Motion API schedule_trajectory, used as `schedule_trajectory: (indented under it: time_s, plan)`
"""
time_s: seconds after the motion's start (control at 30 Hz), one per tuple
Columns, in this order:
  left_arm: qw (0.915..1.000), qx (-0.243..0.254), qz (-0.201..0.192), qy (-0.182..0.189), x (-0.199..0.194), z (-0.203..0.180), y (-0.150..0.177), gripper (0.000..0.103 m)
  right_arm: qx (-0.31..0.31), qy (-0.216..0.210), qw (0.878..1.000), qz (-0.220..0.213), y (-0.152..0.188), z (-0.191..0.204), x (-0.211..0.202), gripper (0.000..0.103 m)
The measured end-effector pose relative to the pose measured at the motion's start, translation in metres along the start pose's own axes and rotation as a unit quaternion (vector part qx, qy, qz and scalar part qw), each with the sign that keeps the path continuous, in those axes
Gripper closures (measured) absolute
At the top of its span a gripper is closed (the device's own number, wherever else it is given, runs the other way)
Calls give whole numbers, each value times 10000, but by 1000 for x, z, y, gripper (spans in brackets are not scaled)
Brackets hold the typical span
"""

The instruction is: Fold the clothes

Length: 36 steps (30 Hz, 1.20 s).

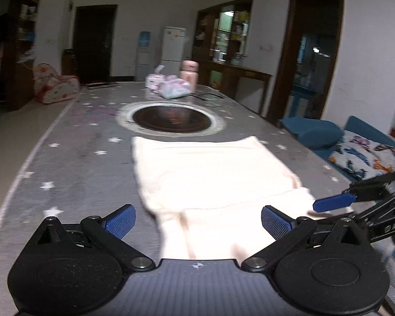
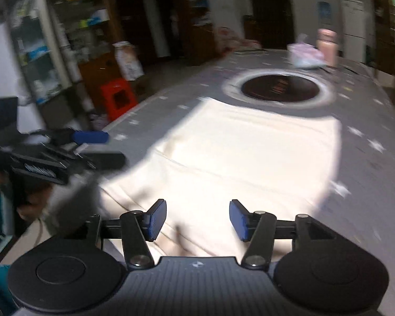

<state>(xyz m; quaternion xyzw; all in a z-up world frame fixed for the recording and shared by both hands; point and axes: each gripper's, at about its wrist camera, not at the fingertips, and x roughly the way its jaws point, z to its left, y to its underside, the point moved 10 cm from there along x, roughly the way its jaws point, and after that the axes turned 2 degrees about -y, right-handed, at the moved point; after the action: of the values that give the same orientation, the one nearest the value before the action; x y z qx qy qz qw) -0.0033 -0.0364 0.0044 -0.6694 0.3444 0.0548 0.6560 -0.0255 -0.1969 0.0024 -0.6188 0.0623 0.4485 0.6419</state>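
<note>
A cream garment [image 1: 210,173] lies flat on the grey star-patterned table [image 1: 73,158], its near end bunched into folds by the front edge. My left gripper [image 1: 197,222] is open wide just above that near end, with nothing pressed between its pads. In the right wrist view the same garment [image 2: 237,152] spreads ahead, and my right gripper [image 2: 198,220] is open over its near edge, the pads clear of the cloth. The right gripper's blue fingertip [image 1: 334,201] shows beside the garment's right corner. The left gripper's blue fingertip [image 2: 90,137] shows at the left, blurred.
A dark round plate [image 1: 171,118] is set in the table just beyond the garment. A pink flask [image 1: 189,75] and a plastic bag [image 1: 175,89] stand at the far end. A blue sofa with a patterned cushion [image 1: 366,155] is on the right. A red stool [image 2: 118,98] stands left of the table.
</note>
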Motion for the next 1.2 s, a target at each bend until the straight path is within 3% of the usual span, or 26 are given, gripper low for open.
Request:
schedule_trajectory:
  time_s: [0.23,0.37,0.47,0.63,0.83,0.87,1.0,1.2]
  plan:
    - [9970,-20,414,657,24,-35,6,0,574,233,9981,40,32,-41,-4,38]
    - [9950,-90,630,773,38,-38,10,0,445,255,9985,-193,12,-43,-11,24]
    - [9930,-262,729,897,46,-38,11,0,272,265,9986,-356,-5,-47,-8,21]
    - [9913,-495,833,893,55,-28,14,0,268,-68,9991,-317,-19,-51,19,21]
    - [9906,-560,837,930,57,-21,16,0,691,-267,9970,-234,-11,-64,31,18]
    - [9907,-567,833,911,55,-21,15,0,709,-228,9969,-242,-11,-65,28,11]
    - [9928,-532,715,805,48,-18,10,0,635,-113,9968,-466,-14,-63,11,0]
    - [9931,-692,704,641,53,-11,5,0,442,341,9948,-852,-25,-61,-5,0]
